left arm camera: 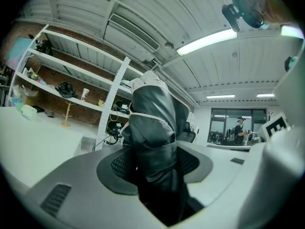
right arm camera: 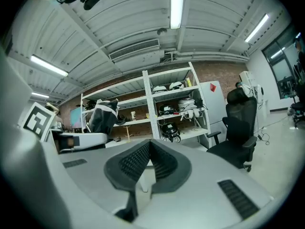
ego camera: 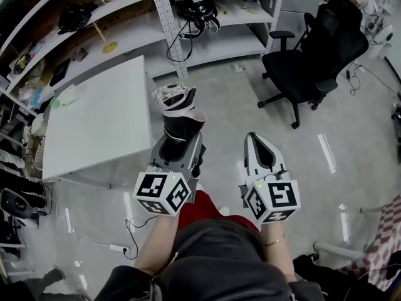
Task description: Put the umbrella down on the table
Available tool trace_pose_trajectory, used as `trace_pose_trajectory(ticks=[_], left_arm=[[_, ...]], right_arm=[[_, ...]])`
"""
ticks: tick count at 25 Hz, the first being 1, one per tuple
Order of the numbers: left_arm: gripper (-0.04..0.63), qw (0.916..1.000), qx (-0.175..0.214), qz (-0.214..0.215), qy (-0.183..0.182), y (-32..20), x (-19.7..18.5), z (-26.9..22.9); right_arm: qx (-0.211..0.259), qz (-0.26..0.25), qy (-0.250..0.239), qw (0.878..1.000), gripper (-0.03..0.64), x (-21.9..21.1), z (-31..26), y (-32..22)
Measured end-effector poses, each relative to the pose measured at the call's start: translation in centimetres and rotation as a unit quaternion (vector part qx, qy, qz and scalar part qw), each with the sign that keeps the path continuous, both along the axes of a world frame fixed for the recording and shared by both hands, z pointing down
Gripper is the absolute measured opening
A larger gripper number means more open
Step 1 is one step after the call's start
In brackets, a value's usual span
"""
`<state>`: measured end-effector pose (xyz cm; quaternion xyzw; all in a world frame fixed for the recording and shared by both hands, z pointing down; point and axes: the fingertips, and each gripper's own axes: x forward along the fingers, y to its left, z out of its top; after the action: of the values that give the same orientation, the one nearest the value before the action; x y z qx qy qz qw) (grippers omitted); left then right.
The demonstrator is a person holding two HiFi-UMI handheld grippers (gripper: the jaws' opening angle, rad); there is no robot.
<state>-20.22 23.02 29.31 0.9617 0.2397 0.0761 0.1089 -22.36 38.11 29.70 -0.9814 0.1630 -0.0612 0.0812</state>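
Observation:
A folded black umbrella (ego camera: 178, 113) with white trim stands upright between the jaws of my left gripper (ego camera: 182, 142), which is shut on its lower part. In the left gripper view the umbrella (left arm camera: 151, 128) fills the gap between the black pads (left arm camera: 123, 166). It hangs over the floor, just right of the white table (ego camera: 100, 124). My right gripper (ego camera: 255, 142) is held level beside the left one, with its pads (right arm camera: 136, 161) closed together on nothing. From the right gripper view the umbrella (right arm camera: 102, 114) shows at the left.
A black office chair (ego camera: 319, 55) stands on the floor at the far right. Metal shelves (ego camera: 200, 17) with cables and gear line the back. A power strip (ego camera: 119, 248) and cord lie on the floor near my feet. A few small items (ego camera: 66, 96) sit at the table's far left corner.

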Motion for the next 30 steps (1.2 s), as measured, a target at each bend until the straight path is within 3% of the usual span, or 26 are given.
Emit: trace_pose_trajectory(ticks=[15, 22, 30], left_arm=[[0.219, 0.9999, -0.012, -0.003, -0.004, -0.2, 5.7, -0.8], [0.219, 0.9996, -0.019, -0.011, -0.018, -1.6, 11.8, 0.7], [0.219, 0.9985, -0.03, -0.031, -0.032, -4.3, 21.0, 1.9]], right_arm=[[0.027, -0.006, -0.004, 1.0, 0.018, 5.3, -0.5, 0.5], [0.023, 0.0, -0.021, 1.0, 0.018, 10.7, 0.9, 0.6], [0.015, -0.028, -0.028, 0.999, 0.018, 20.6, 1.5, -2.8]])
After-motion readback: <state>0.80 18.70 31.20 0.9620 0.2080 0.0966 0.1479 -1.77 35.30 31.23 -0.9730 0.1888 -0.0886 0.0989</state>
